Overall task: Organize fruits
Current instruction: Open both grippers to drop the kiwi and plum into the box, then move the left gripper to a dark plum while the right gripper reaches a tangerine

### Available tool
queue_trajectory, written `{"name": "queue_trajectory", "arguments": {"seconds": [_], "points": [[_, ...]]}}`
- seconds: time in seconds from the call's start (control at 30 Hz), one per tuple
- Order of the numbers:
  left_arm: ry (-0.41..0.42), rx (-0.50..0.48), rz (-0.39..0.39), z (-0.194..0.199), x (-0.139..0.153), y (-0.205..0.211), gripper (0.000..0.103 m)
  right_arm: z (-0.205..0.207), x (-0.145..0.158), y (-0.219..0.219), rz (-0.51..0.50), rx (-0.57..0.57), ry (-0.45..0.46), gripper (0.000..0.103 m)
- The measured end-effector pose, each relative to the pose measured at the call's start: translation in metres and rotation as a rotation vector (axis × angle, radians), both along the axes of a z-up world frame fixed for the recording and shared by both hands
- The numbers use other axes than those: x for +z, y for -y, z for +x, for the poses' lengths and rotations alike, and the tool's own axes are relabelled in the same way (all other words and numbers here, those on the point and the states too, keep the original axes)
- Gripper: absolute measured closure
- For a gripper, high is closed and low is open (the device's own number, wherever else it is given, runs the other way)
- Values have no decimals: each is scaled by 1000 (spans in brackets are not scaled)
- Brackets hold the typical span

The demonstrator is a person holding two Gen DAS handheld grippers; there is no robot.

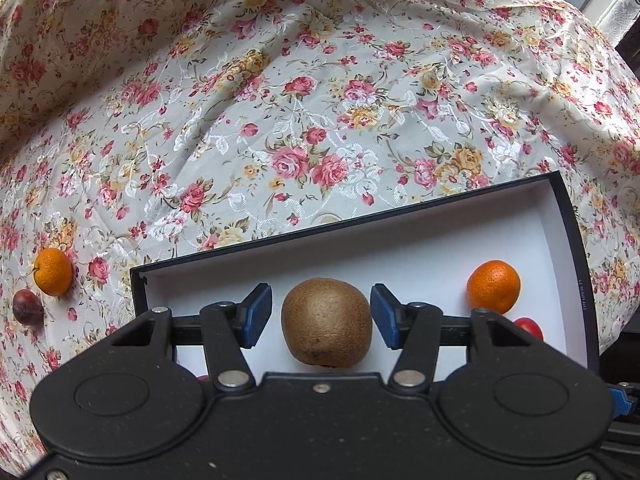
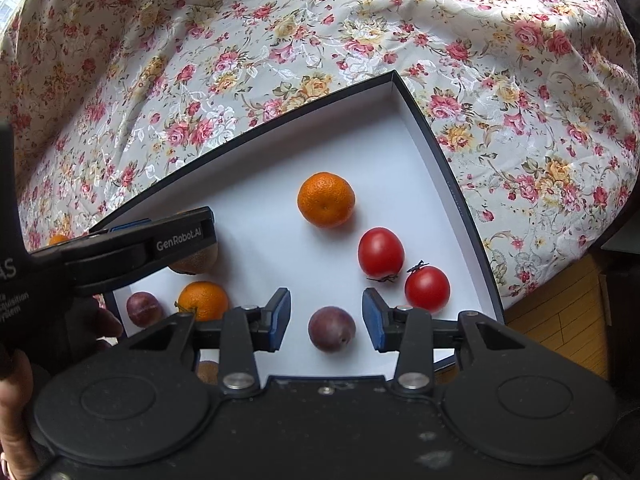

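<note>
A dark box with a white inside point(image 1: 576, 272) lies on the flowered tablecloth. My left gripper point(image 1: 322, 316) points down into it, open around a brown kiwi point(image 1: 326, 322). The left pad stands a sliver off the kiwi's skin and the right pad is right at it. The right wrist view shows one left finger point(image 2: 176, 242) over that kiwi point(image 2: 196, 262). My right gripper point(image 2: 326, 322) is open around a purple plum point(image 2: 332, 328) on the box floor, with gaps on both sides.
The box point(image 2: 440, 152) also holds two tangerines point(image 2: 326, 200) point(image 2: 202, 300), two tomatoes point(image 2: 380, 254) point(image 2: 427, 288), a second plum point(image 2: 144, 308) and part of another kiwi point(image 2: 208, 372). A tangerine point(image 1: 53, 271) and a plum point(image 1: 27, 306) lie on the cloth left of the box. Wooden floor point(image 2: 552, 328) shows past the table edge.
</note>
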State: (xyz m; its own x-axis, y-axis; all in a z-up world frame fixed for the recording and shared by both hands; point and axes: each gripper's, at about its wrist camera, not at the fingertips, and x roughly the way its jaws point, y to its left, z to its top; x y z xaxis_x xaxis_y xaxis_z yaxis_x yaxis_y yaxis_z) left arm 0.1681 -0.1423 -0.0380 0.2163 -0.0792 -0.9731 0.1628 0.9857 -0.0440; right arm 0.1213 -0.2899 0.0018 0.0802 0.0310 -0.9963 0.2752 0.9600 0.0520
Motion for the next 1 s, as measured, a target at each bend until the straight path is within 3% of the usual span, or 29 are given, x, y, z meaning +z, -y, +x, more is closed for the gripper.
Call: {"name": "queue_trajectory", "arguments": {"seconds": [0.43,1.0], "points": [[59,59,68,-7,15,-42,43,19,0,-19,34,-97,4,61],[49,274,47,1,29,-164,43,66,-23,-128,67,-11,-13,61]]}}
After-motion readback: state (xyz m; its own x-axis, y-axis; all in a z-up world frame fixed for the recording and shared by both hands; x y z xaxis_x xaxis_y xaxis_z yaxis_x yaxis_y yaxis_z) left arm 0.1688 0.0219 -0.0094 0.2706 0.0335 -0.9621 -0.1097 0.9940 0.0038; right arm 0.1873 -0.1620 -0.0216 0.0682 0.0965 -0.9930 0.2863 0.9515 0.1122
